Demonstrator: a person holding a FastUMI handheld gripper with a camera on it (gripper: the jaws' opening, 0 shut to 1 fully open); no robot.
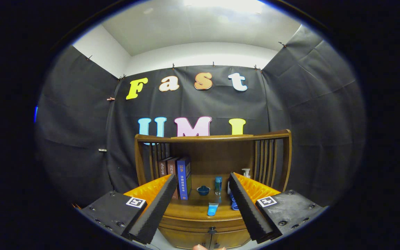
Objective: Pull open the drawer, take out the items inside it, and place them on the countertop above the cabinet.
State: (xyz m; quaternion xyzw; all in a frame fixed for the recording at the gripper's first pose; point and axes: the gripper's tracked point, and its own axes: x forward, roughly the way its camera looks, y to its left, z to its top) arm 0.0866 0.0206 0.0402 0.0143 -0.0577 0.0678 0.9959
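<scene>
Gripper: the gripper (200,205) is held in front of the cabinet, its two black ribbed fingers (155,208) spread wide apart with nothing between them.
Cabinet: a brown wooden cabinet (214,156) with slatted sides and a curved top rail, straight ahead beyond the fingers.
Drawer: the drawer (203,225) lies under the countertop, between the fingertips; it looks closed, with a small dark knob (212,230) at its middle.
Countertop: the countertop (193,208) carries upright books (179,177) at the left, then a small dark blue lidded bowl (203,190), a blue bottle (218,185) and a white pump bottle (246,172).
Front edge: a light blue flat thing (212,209) lies near the front; what it is cannot be made out.
</scene>
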